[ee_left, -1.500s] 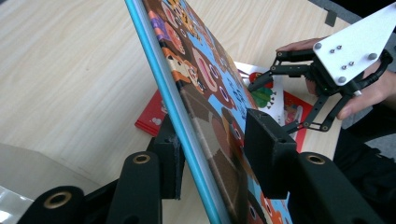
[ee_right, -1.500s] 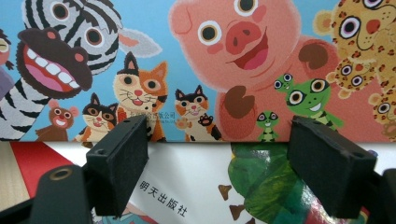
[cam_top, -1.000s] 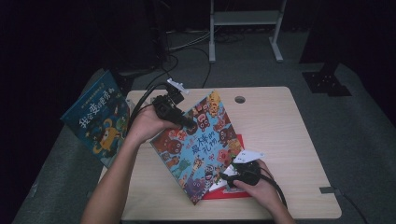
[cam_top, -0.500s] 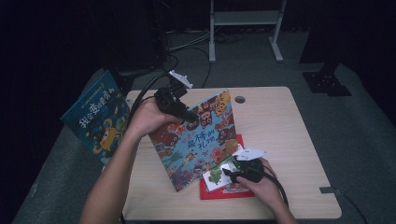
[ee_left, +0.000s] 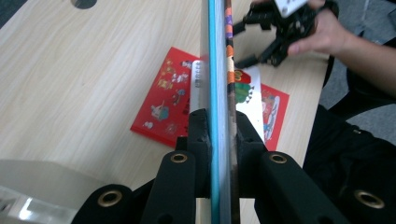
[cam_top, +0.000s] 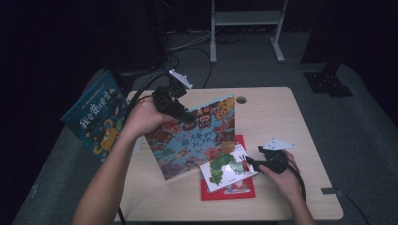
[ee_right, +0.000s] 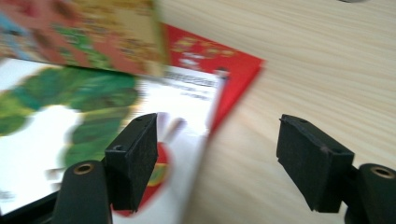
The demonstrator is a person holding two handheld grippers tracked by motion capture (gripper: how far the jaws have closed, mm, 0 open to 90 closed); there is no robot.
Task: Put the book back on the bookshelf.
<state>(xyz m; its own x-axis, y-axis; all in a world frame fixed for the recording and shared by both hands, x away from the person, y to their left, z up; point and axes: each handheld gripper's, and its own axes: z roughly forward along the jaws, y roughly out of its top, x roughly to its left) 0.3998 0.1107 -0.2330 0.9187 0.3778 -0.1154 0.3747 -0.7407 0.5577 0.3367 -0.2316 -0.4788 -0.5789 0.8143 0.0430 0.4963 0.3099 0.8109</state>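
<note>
1. Now the left gripper [cam_top: 187, 117] is clamping the top edge of the big book [cam_top: 197, 140]; its jaws have just been closing, and in the left gripper view the pads are pressing on both covers [ee_left: 218, 126].
2. Held this way, the big book is standing tilted on the table [cam_top: 281, 112], with its lower edge resting on the wood and its picture cover facing the person.
3. Beside it, the white book [cam_top: 225, 171] is lying on the red book [cam_top: 230, 192], just right of the big book's lower corner.
4. At the white book's right edge, the right gripper [cam_top: 251, 162] is hovering low; its jaws have just been opening a little.
5. In the right gripper view the jaws [ee_right: 217, 149] are standing apart, one over the white book [ee_right: 42, 135], the other over bare wood, and nothing is being pinched.
6. Off the table's left side, a blue book [cam_top: 94, 117] is leaning in the dark.
</note>
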